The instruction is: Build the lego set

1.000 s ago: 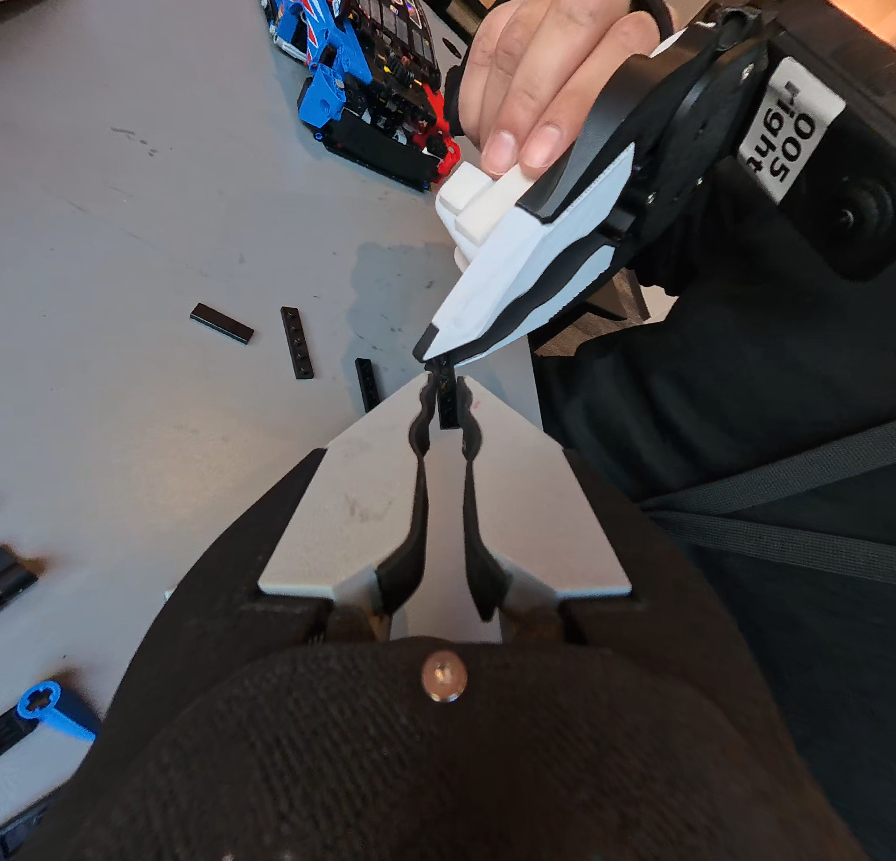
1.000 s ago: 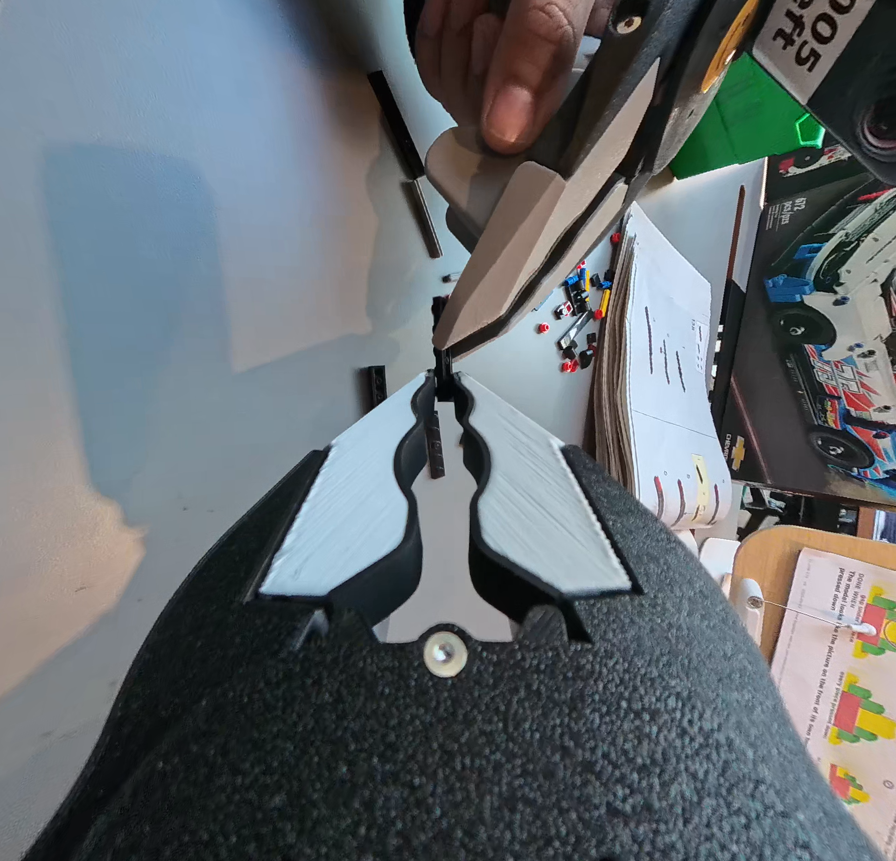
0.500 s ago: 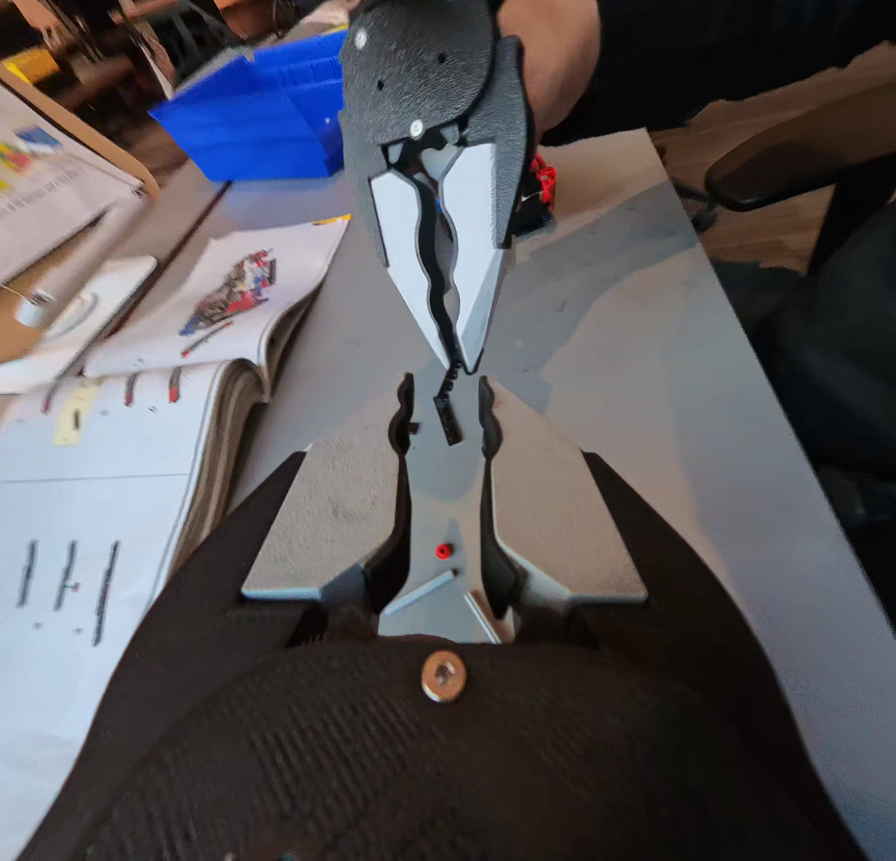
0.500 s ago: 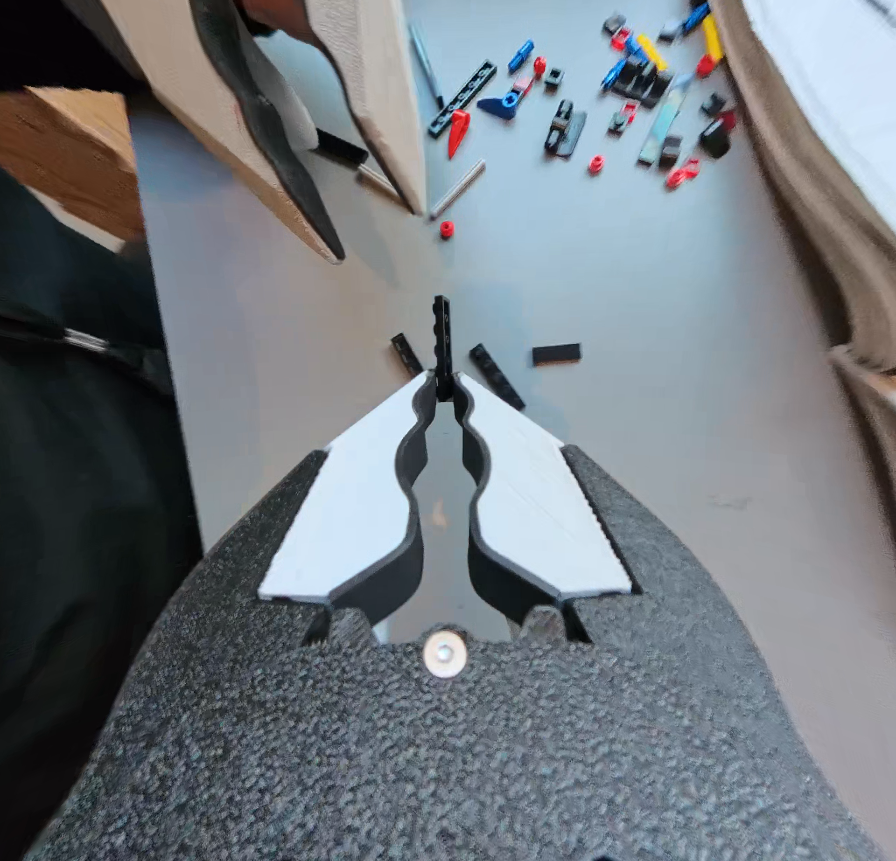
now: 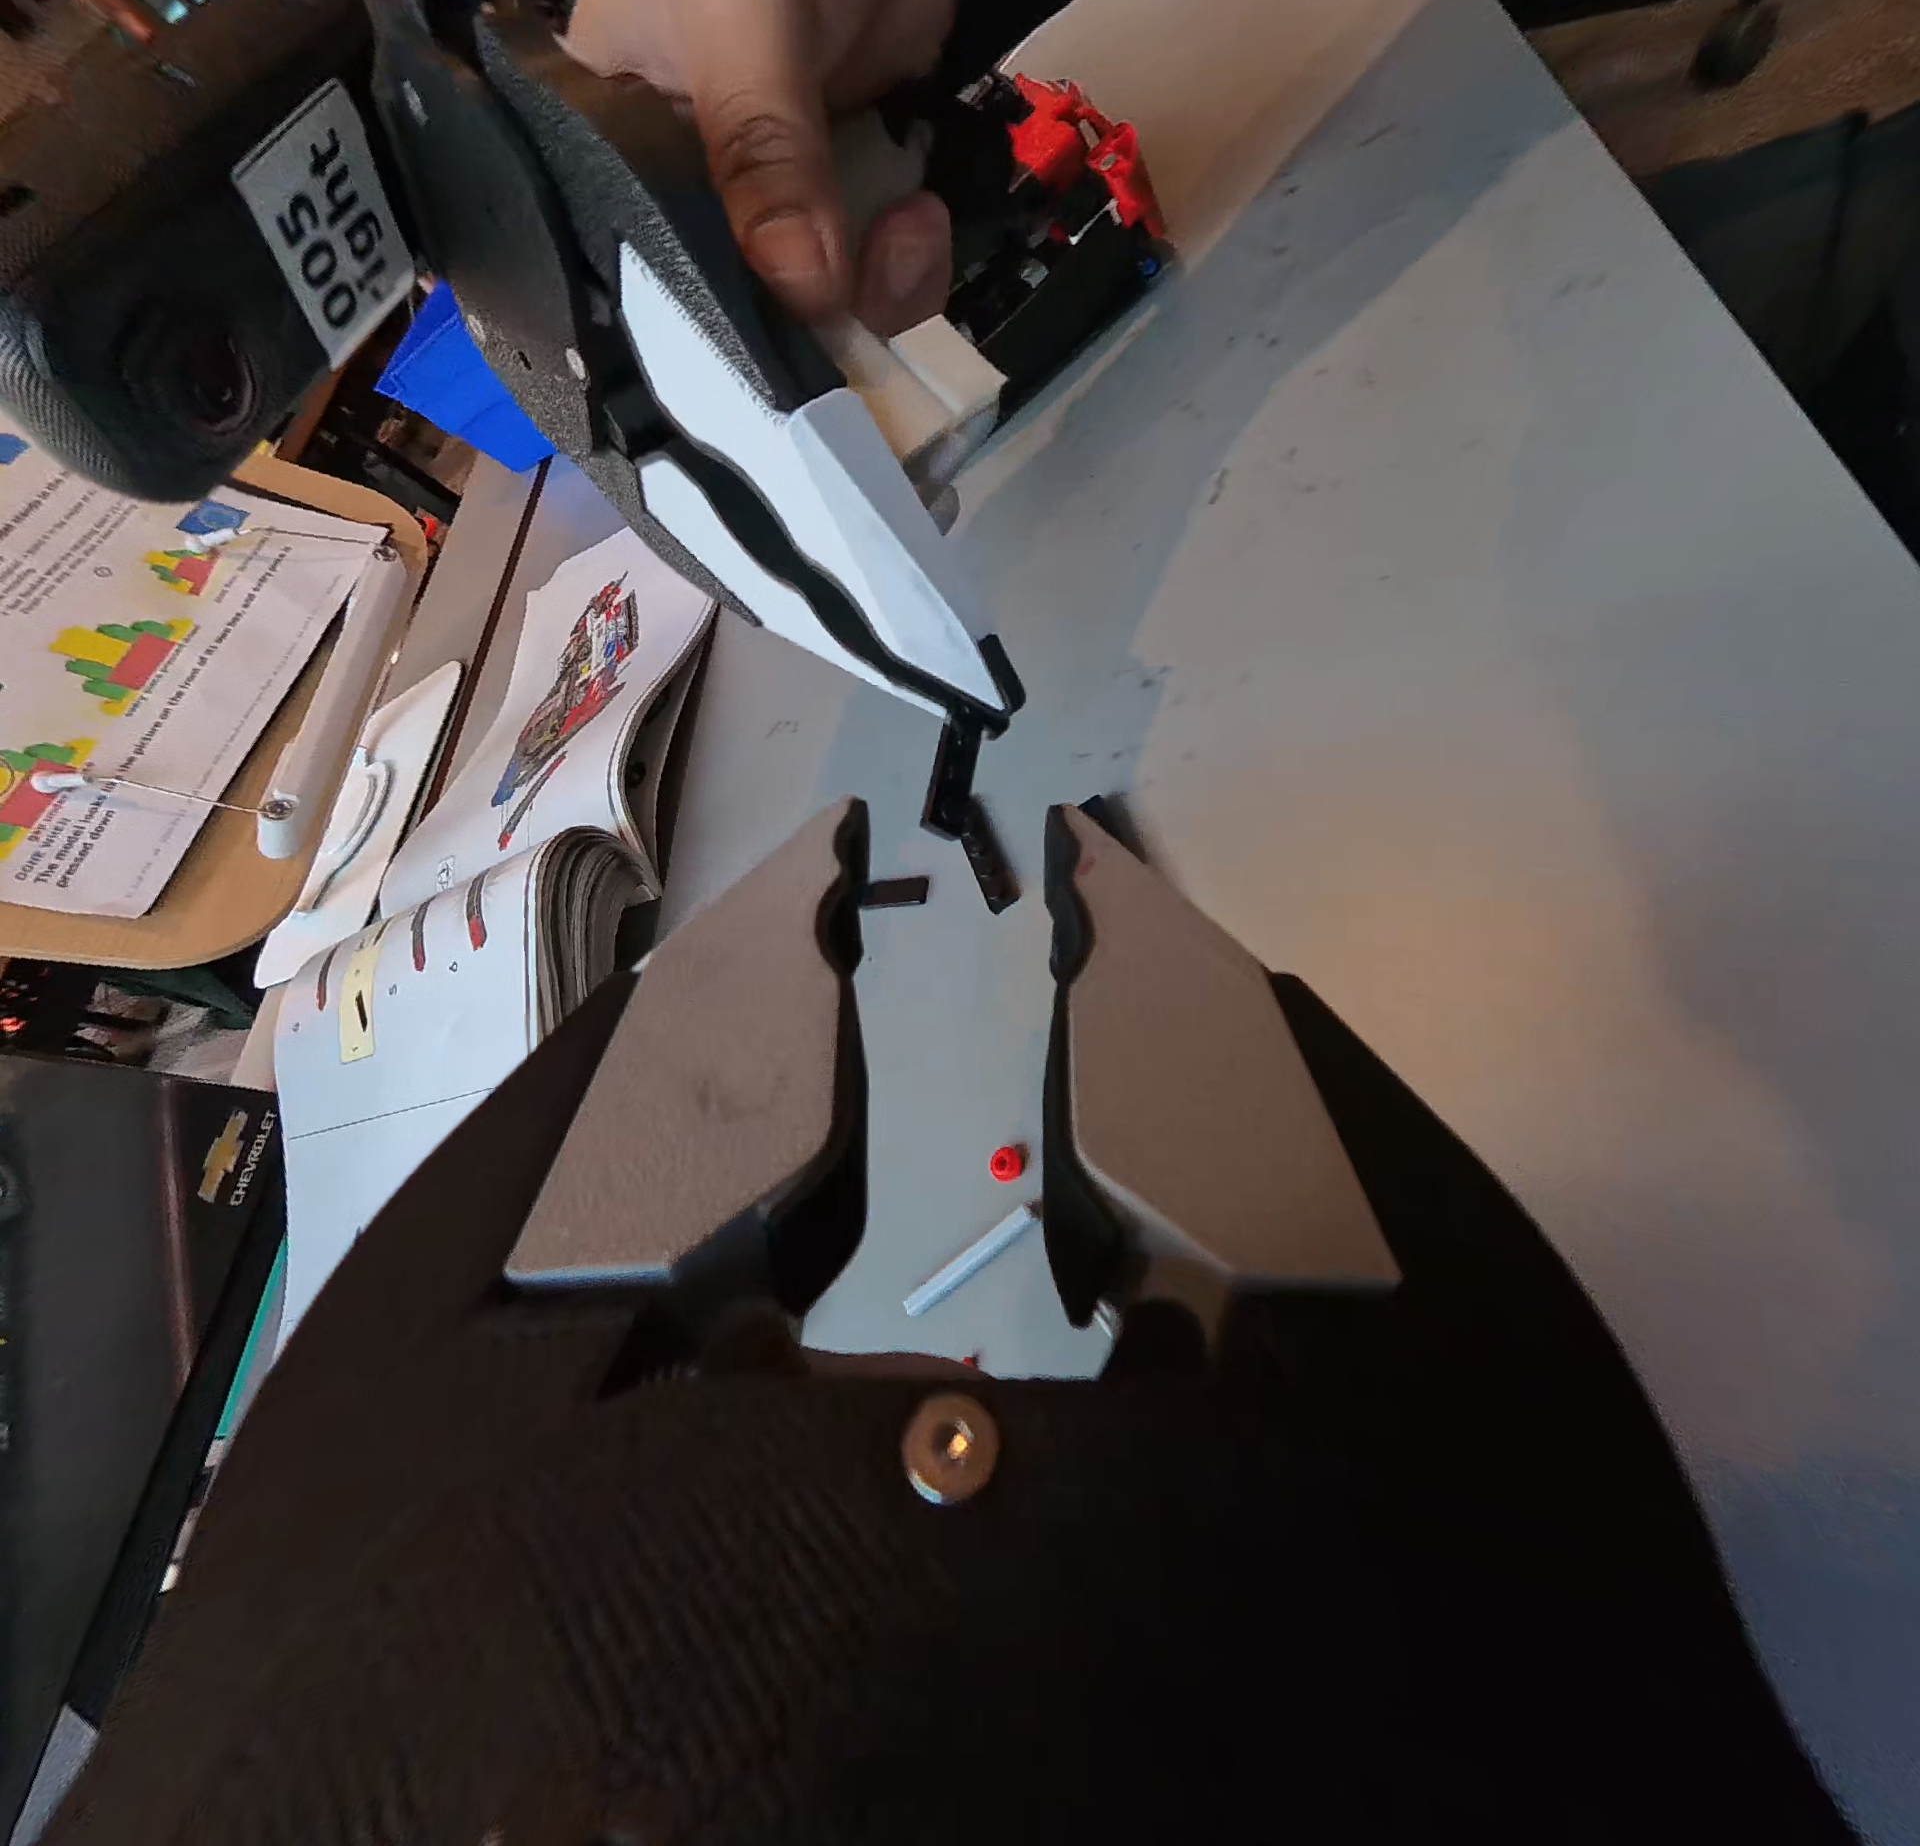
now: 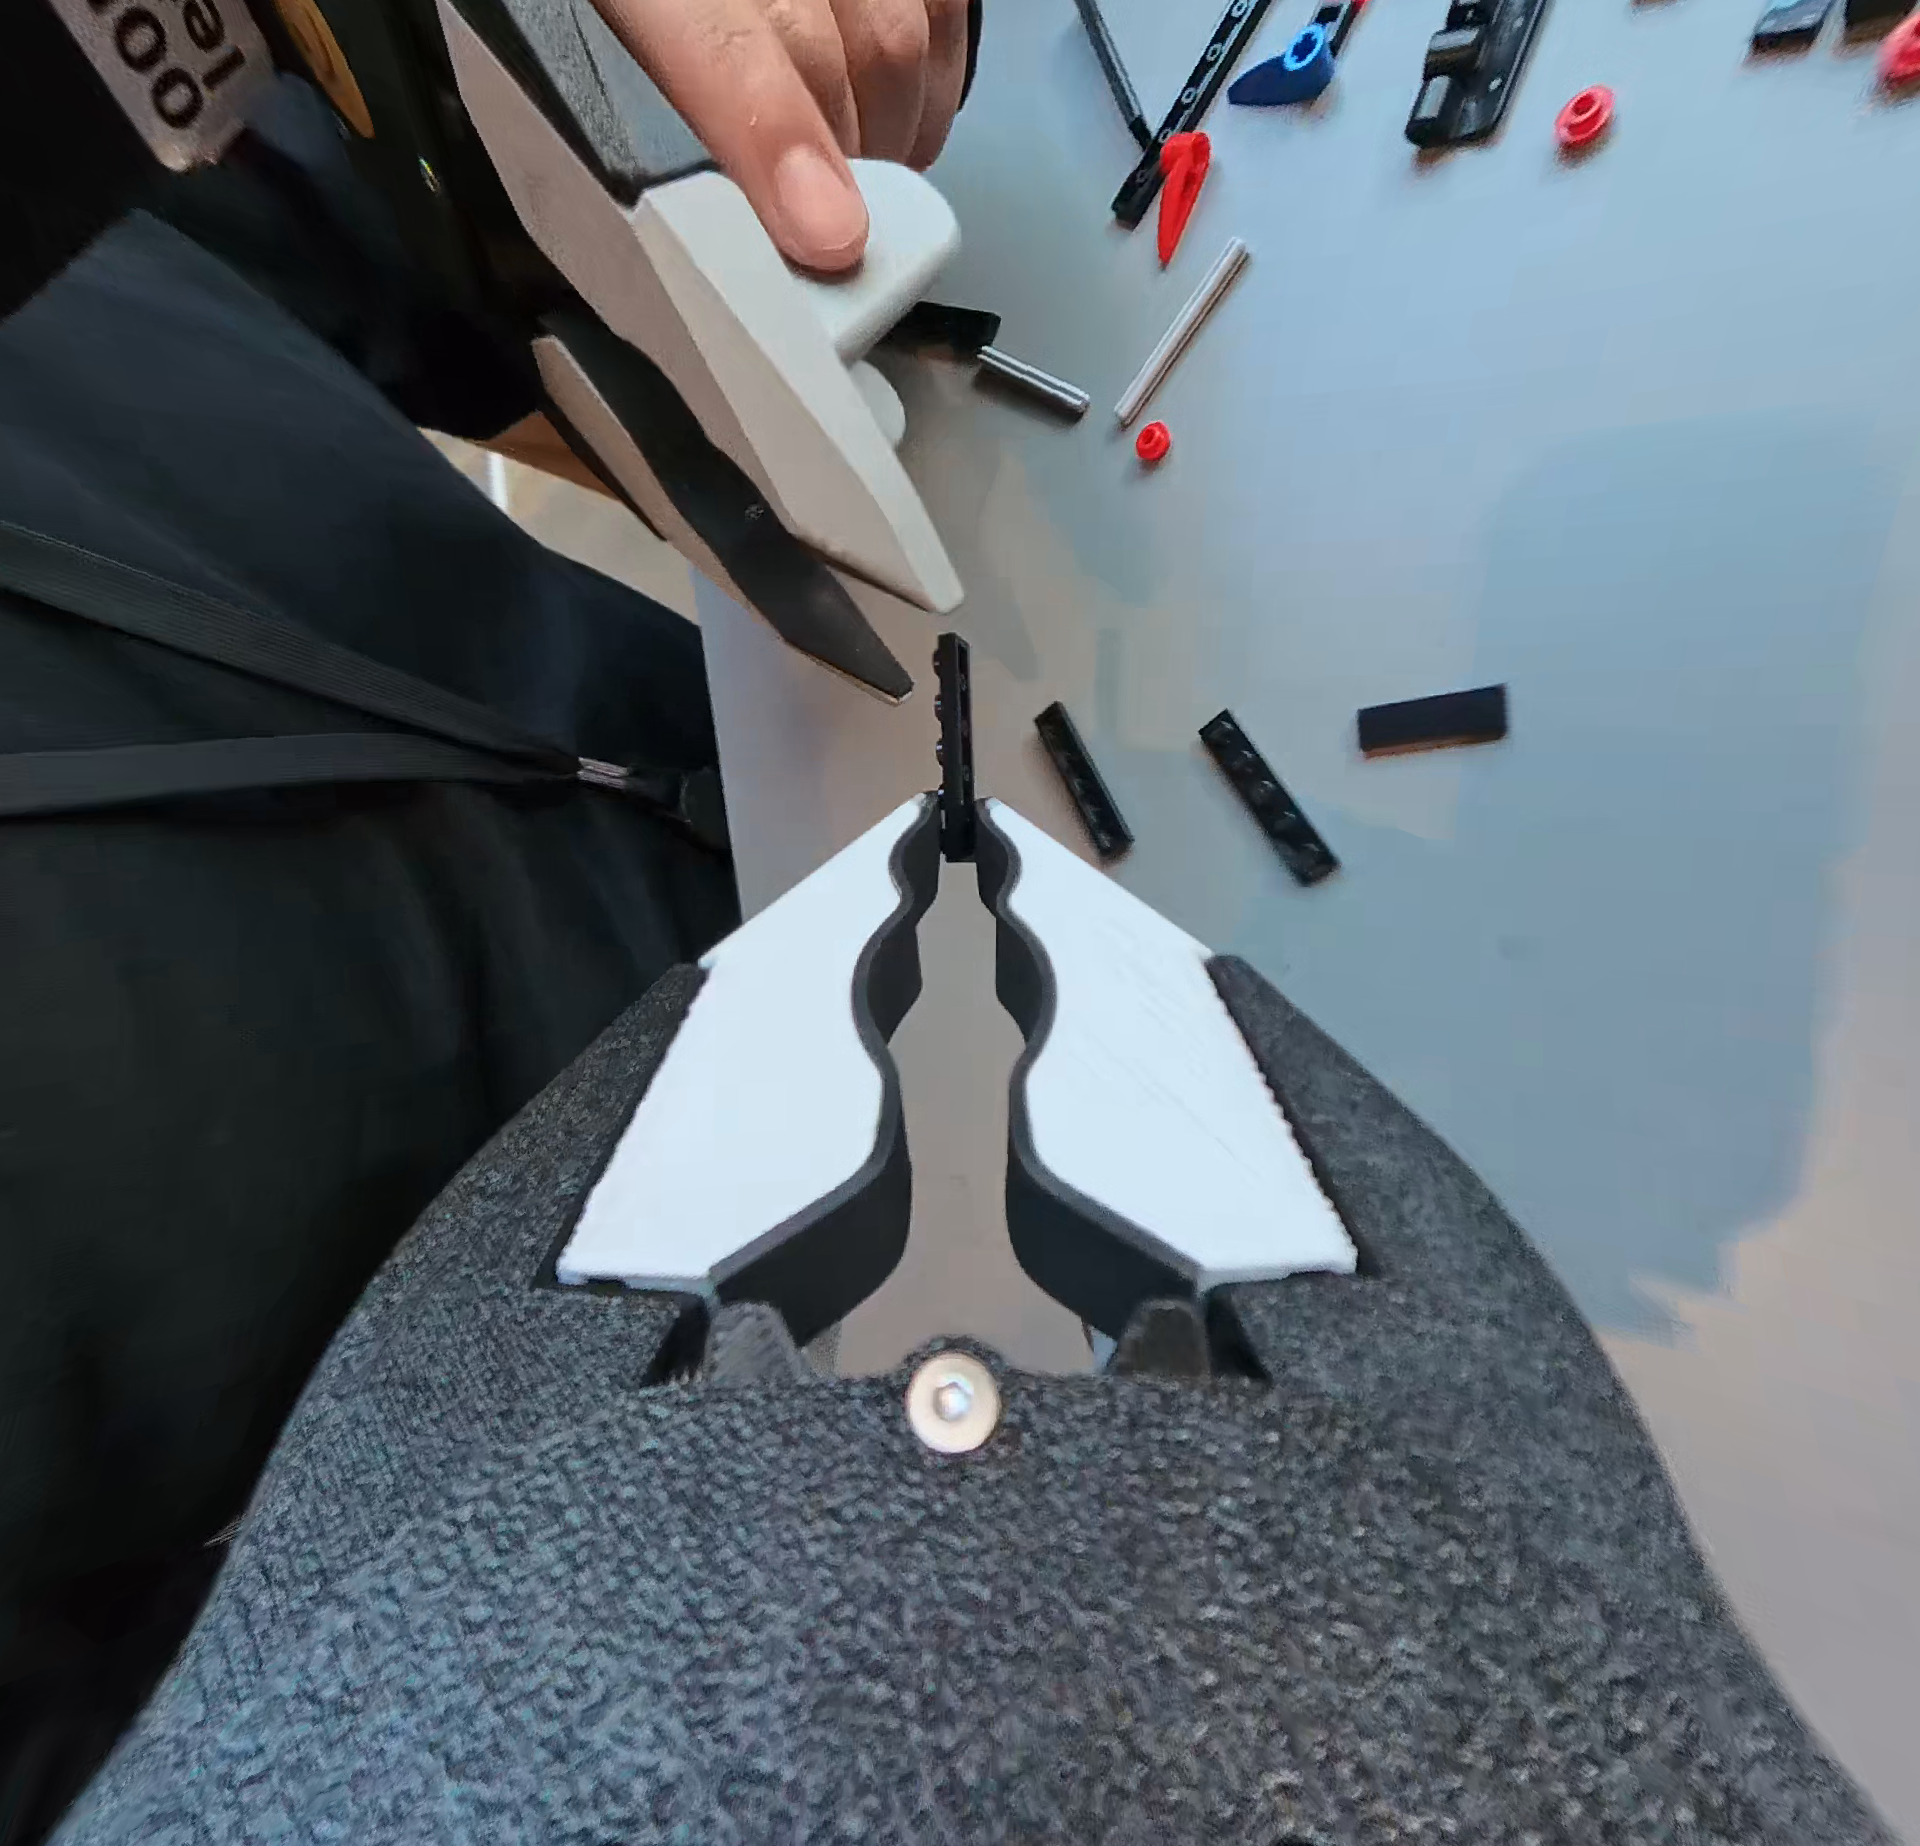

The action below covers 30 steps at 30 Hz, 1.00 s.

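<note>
**Thin black plate held end-on above the bench**

A narrow black studded lego plate [image 6: 954, 747] is pinched at its near end by the right gripper [image 6: 954, 828], jaws pressed tight on it. Its long axis is run straight out past the fingertips, the free end aimed at the left gripper [image 5: 951, 866], studs seen along one thin edge. It is carried in the air, clear of the grey bench [image 6: 1558, 508].

The left gripper's jaws are spread wide, with nothing between them; its tip is seen just beside the plate's far end, not touching.

Under the plate, two more black studded strips [image 6: 1268, 797] and a smooth black tile [image 6: 1432, 718] are laid flat, close to the bench's near edge. Open grey surface is left to the right. Farther off, a red round stud [image 6: 1151, 440] and a pale grey rod [image 6: 1181, 331] are scattered.
</note>
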### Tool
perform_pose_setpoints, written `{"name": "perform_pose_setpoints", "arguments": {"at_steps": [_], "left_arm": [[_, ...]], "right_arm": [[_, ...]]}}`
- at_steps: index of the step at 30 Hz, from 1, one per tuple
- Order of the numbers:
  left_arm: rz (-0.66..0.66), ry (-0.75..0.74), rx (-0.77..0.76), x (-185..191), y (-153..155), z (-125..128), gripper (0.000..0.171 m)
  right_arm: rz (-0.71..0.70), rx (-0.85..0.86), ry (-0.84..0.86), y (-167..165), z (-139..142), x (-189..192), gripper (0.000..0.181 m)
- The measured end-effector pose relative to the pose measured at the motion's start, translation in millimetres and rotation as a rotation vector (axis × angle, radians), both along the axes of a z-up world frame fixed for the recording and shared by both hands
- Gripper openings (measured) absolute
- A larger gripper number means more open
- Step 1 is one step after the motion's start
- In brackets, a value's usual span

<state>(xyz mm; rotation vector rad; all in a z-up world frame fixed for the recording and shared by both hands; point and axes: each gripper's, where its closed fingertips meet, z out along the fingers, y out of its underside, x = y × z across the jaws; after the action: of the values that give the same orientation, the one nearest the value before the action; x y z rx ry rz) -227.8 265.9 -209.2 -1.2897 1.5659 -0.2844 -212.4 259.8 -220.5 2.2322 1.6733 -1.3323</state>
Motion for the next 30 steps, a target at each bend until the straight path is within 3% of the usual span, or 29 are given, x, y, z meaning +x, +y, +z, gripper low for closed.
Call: {"name": "perform_pose_setpoints", "arguments": {"at_steps": [10, 13, 16, 18, 20, 22, 27, 30], "left_arm": [[-0.041, 0.001, -0.01, 5.0, -8.2, -2.2, 0.019], [-0.048, -0.007, 0.0, 5.3, -9.2, 1.4, 0.006], [-0.014, -0.013, -0.108, 3.3, -4.2, -1.1, 0.005], [0.035, -0.049, -0.303, 3.1, 0.6, -6.0, 0.006], [0.102, -0.068, -0.521, -0.8, 7.2, -17.6, 0.006], [0.183, -0.056, -0.643, -8.4, 16.1, -31.4, 0.005], [0.251, -0.027, -0.716, -11.4, 19.5, -45.0, 0.006], [0.278, -0.006, -0.729, -10.6, 19.6, -51.8, 0.006]], "right_arm": [[0.03, -0.214, 0.043, -13.4, 9.4, -5.7, 0.006], [0.038, -0.285, 0.054, -17.8, 13.7, -6.2, 0.006], [-0.006, -0.277, 0.067, -10.9, 13.0, -7.9, 0.005], [-0.053, -0.181, 0.052, -0.1, 7.0, -6.5, 0.008], [-0.088, 0.036, 0.004, 14.7, -5.9, 0.9, 0.012], [-0.122, 0.241, -0.018, 26.6, -11.5, 7.3, 0.013], [-0.093, 0.583, -0.037, 30.5, -19.5, 10.4, 0.018], [-0.047, 0.699, -0.09, 36.6, -28.2, 17.1, 0.019]]}}
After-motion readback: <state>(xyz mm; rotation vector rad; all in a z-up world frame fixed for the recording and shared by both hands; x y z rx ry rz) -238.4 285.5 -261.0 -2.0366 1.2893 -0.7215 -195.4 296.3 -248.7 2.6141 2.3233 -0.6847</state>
